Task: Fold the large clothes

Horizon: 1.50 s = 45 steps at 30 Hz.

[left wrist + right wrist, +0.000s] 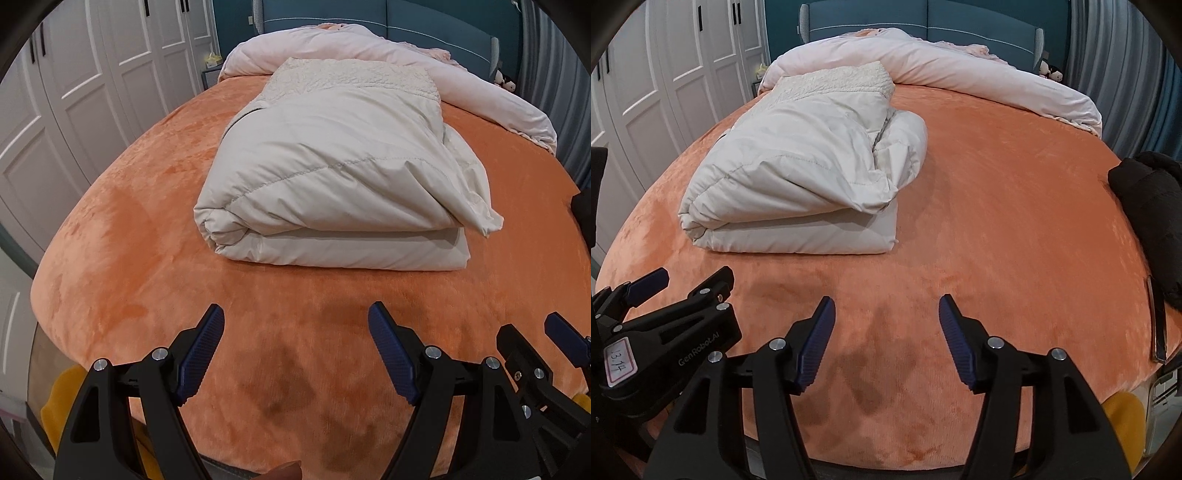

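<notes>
A cream padded coat (pixel 332 184) lies folded in a thick bundle on the orange bed cover (pixel 147 288); it also shows in the right wrist view (pixel 798 184), left of centre. My left gripper (pixel 297 317) is open and empty, hovering over the bed's near edge, well short of the coat. My right gripper (pixel 886 310) is open and empty, also over the near edge. The right gripper shows at the left wrist view's lower right (pixel 532 339); the left gripper shows at the right wrist view's lower left (pixel 690 284).
A pale pink duvet (pixel 960 74) is heaped along the head of the bed by the blue headboard (pixel 960 18). A black garment (pixel 1152 221) lies at the bed's right edge. White wardrobe doors (pixel 74 92) stand to the left.
</notes>
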{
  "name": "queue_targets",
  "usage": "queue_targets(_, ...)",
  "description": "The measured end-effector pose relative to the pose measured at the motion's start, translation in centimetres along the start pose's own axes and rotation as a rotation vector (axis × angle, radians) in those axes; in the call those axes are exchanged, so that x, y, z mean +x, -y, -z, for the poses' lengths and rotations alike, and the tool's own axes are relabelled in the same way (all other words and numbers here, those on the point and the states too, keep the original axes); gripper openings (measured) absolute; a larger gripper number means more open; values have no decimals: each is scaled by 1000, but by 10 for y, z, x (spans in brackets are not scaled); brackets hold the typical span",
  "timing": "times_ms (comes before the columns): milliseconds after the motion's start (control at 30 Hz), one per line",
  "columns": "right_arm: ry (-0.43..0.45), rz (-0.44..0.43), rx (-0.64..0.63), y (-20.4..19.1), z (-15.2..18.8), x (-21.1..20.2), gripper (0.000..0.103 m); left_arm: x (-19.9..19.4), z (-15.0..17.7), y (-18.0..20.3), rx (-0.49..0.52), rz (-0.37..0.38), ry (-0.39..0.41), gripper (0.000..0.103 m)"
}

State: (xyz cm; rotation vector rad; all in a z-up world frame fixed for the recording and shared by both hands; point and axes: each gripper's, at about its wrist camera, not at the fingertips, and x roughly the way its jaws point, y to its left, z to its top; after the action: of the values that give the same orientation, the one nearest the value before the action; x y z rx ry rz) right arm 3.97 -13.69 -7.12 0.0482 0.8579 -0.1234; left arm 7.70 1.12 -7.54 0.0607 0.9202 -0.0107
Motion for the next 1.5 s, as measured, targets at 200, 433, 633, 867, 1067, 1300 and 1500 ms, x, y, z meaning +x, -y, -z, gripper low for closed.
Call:
queue_targets(200,1,9,-9,-5,5,-1,57,-1,6,3,8,-17,5,78)
queue_targets(433,-5,8,-5,-5,7,0,57,-1,9,4,16,-28,10,78)
queue_targets(633,-5,9,-2,-6,8,0,57,-2,10,3,18,-30,11,77)
queue_targets(867,-6,11,2,-8,9,1,57,-2,11,4,16,-31,11,76)
queue_targets(1067,-11,20,18,-15,15,-1,57,-3,12,3,16,-30,11,76)
queue_targets(1300,-12,19,15,-15,14,-1,57,-2,11,3,18,-32,10,76)
queue_targets(1500,-13,21,17,-16,14,-1,57,0,11,3,23,-39,16,75)
